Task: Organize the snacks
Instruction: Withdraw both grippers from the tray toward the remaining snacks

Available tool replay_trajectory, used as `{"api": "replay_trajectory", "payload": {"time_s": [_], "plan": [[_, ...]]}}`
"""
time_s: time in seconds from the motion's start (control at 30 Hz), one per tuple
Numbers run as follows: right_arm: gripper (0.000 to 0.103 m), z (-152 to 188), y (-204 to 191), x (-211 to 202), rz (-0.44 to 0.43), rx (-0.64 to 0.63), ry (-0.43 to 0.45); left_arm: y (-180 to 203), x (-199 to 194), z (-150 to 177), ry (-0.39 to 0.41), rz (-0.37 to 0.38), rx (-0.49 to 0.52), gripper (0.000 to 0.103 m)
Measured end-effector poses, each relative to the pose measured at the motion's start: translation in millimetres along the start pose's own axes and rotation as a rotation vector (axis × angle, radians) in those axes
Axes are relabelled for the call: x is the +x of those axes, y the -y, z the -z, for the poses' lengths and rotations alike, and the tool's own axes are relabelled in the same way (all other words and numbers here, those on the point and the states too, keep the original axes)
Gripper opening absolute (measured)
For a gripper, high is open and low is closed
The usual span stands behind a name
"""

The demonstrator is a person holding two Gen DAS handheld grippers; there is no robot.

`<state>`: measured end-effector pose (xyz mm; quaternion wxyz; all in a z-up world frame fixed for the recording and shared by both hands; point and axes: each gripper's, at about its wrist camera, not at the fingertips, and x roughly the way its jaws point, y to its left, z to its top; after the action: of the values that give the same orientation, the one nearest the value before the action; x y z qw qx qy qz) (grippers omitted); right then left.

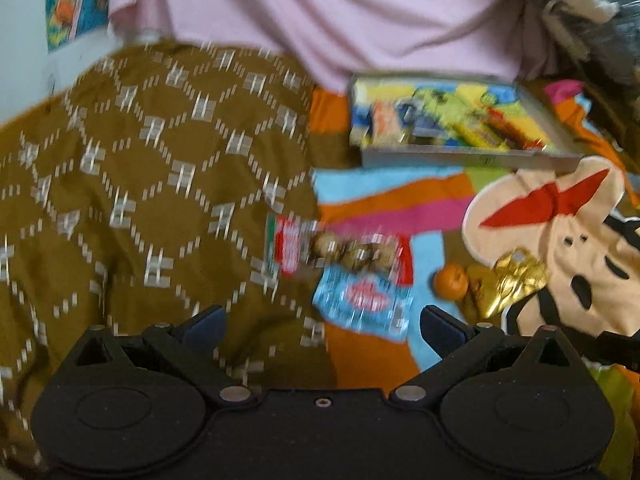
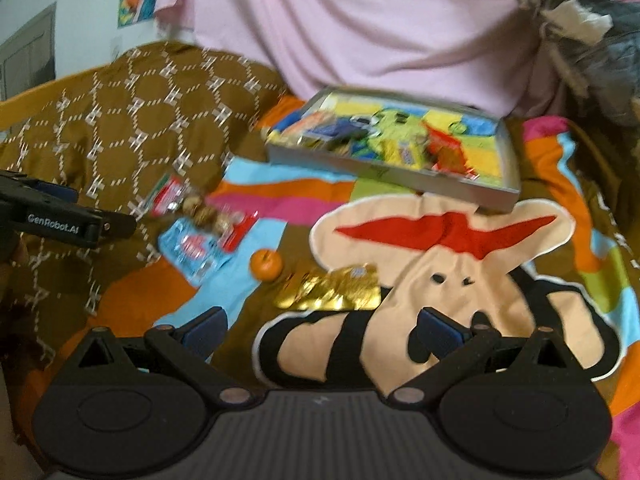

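Note:
A grey tray [image 1: 460, 157] [image 2: 360, 168] holding several snack packets lies at the back of a colourful cartoon blanket. Loose on the blanket are a red packet with round chocolates [image 1: 340, 254] [image 2: 200, 210], a light-blue packet [image 1: 364, 300] [image 2: 192, 250], a small orange [image 1: 451, 281] [image 2: 266, 265] and a gold foil packet [image 1: 514, 282] [image 2: 332, 292]. My left gripper [image 1: 324, 322] is open and empty, just short of the blue packet. My right gripper [image 2: 322, 326] is open and empty, just short of the gold packet. The left gripper also shows at the left edge of the right wrist view [image 2: 60, 216].
A brown patterned quilt [image 1: 140, 180] [image 2: 120, 120] is heaped on the left, touching the red packet. A pink cloth [image 1: 320, 12] [image 2: 360, 20] hangs behind the tray. Dark bundled fabric [image 2: 592, 32] sits at the back right.

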<state>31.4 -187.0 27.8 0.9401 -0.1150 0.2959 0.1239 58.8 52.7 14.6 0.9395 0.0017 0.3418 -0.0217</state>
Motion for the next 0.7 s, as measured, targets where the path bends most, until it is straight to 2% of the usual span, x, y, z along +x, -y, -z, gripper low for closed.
{"api": "replay_trajectory", "payload": {"time_s": [0.17, 0.7], "plan": [[0.103, 5, -4, 7, -0.012, 0.007, -0.03, -1, 7, 7, -0.07, 0.021, -0.032, 0.102], [0.103, 7, 2, 22, 0.001, 0.066, -0.083, 13, 14, 7, -0.067, 0.051, 0.039, 0.102]]}}
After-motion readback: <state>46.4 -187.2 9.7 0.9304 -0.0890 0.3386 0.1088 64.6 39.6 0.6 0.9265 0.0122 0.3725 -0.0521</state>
